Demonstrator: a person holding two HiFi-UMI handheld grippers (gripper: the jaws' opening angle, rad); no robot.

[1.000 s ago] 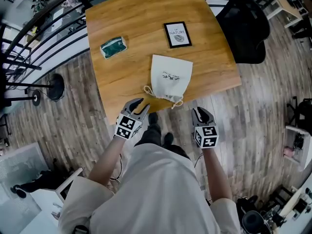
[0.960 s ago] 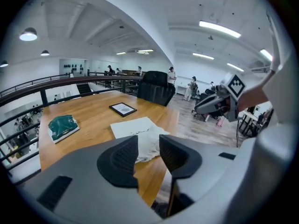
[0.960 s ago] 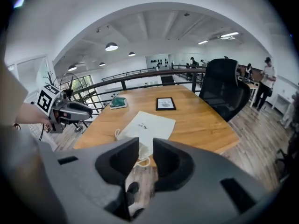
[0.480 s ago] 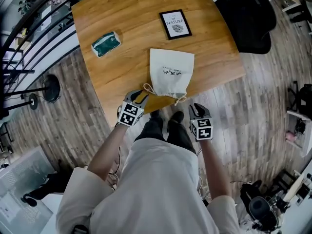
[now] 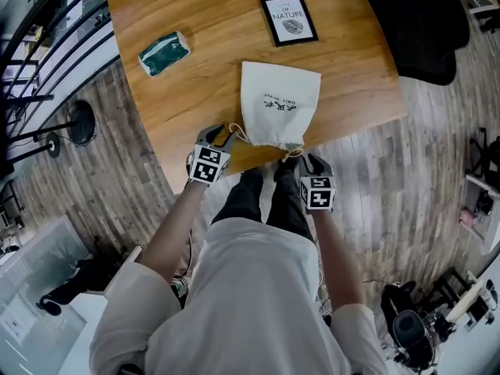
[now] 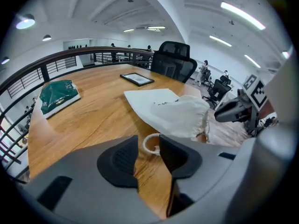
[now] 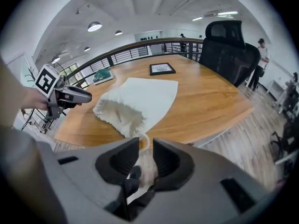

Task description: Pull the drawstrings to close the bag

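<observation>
A white drawstring bag [image 5: 280, 104] lies flat on the wooden table [image 5: 203, 22], its gathered mouth at the near edge. My left gripper [image 5: 219, 136] stands open at the mouth's left side. In the left gripper view the left drawstring loop [image 6: 150, 143] lies between the open jaws of that gripper [image 6: 148, 146], untouched by the pads, with the bag [image 6: 173, 111] just beyond. My right gripper [image 5: 305, 161] is open at the mouth's right side. In the right gripper view the right cord [image 7: 144, 141] hangs off the bag [image 7: 138, 101] into the gap of that gripper [image 7: 145, 148].
A framed picture [image 5: 288, 19] lies beyond the bag and a green packet [image 5: 164, 53] at the far left of the table. A black office chair [image 5: 422, 22] stands at the right. The table's near edge runs under both grippers, and a railing [image 5: 47, 45] is at the left.
Both grippers have moved forward from below the table edge up to the bag's mouth, one at each drawstring. The bag has not moved.
</observation>
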